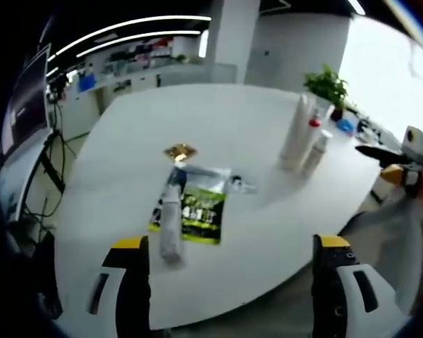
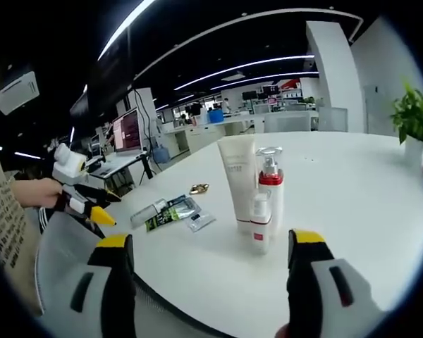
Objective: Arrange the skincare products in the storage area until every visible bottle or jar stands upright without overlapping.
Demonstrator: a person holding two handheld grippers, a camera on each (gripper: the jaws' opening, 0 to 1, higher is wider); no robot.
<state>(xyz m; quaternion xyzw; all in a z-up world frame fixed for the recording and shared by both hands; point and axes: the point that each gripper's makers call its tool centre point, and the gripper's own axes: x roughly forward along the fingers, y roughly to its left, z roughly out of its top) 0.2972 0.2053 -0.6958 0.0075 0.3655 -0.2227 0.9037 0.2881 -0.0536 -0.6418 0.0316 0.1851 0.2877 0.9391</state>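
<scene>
Three bottles stand upright and close together on the white worktop (image 2: 352, 204): a tall tube (image 2: 237, 183), a pump bottle (image 2: 271, 186) and a small bottle (image 2: 260, 224). Well apart from them, a clear bottle (image 1: 170, 224) lies flat, overlapping a green sachet (image 1: 197, 208), with a gold piece (image 1: 180, 151) beyond. Left tongs (image 1: 229, 246) and right tongs (image 2: 208, 243) gape wide, holding nothing.

A white rounded surface (image 1: 218, 134) carries everything. Near its middle a green-and-black sachet (image 1: 199, 204) lies flat, the landmark here. A clear bottle (image 1: 170, 218) lies on its side touching the sachet. A small gold item (image 1: 180, 151) sits just beyond it. Well apart from the sachet, a white tube (image 2: 237, 184), a red-collared pump bottle (image 2: 271, 184) and a small white bottle (image 2: 260, 224) stand upright, close together.
</scene>
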